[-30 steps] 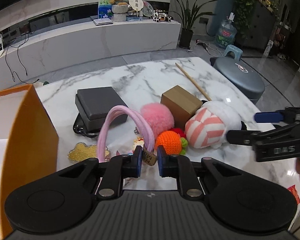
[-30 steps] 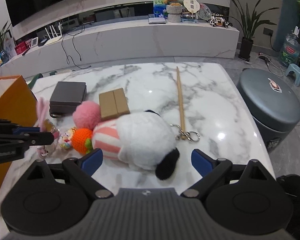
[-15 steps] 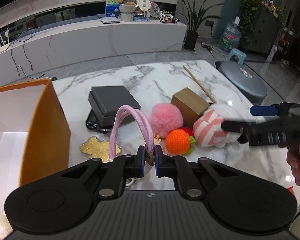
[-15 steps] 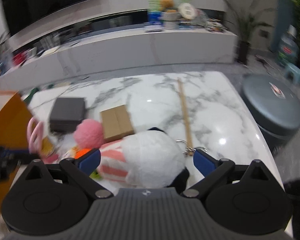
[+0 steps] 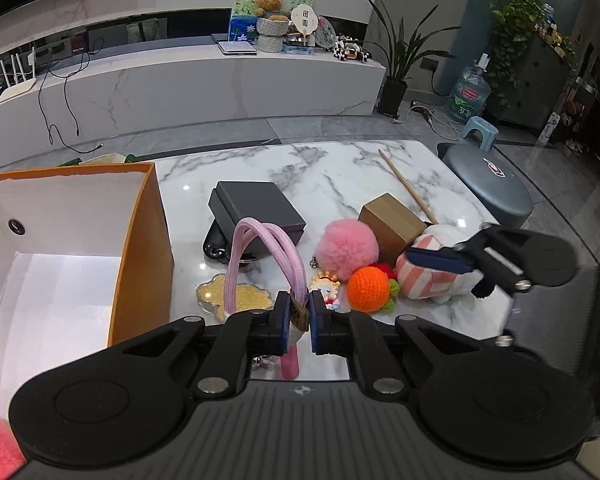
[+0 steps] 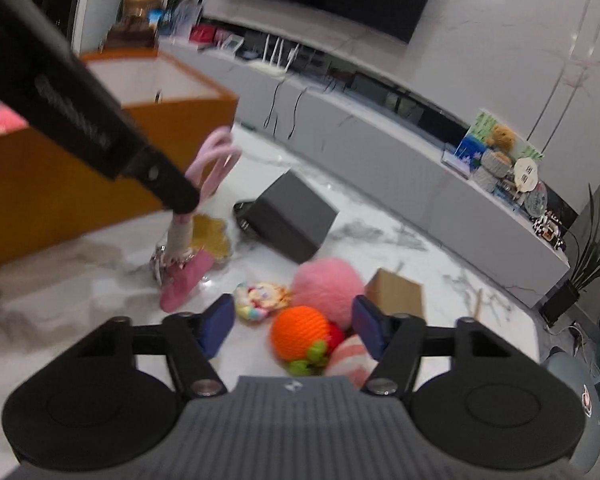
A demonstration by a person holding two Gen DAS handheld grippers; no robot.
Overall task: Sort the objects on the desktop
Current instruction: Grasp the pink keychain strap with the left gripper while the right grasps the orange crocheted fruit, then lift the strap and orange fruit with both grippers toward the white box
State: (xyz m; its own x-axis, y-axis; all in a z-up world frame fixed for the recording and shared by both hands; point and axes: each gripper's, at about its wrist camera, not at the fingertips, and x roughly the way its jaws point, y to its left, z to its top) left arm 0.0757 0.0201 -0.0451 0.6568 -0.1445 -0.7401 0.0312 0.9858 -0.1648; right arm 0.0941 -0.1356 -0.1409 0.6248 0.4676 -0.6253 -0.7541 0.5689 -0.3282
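My left gripper (image 5: 299,314) is shut on a pink rope-loop charm (image 5: 256,256) and holds it lifted above the marble table (image 5: 340,168); the charm also shows in the right wrist view (image 6: 216,160), hanging from the left gripper. My right gripper (image 6: 294,326) is open and hovers over the orange knitted ball (image 6: 302,332), with the pink pom-pom (image 6: 328,288) and striped plush (image 6: 350,358) between its fingers. In the left wrist view it (image 5: 436,260) sits over the striped plush (image 5: 428,280). The open orange box (image 5: 80,248) stands to the left.
A dark grey box (image 5: 256,208), a brown cardboard box (image 5: 392,224), a gold flower-shaped piece (image 5: 232,296), a small doll charm (image 5: 328,290) and a wooden stick (image 5: 408,184) lie on the table. A grey round stool (image 5: 488,188) stands at the right.
My left gripper has lifted the pink charm higher and pulled back. My right gripper has swung left over the orange ball and narrowed, its view now tilted and blurred.
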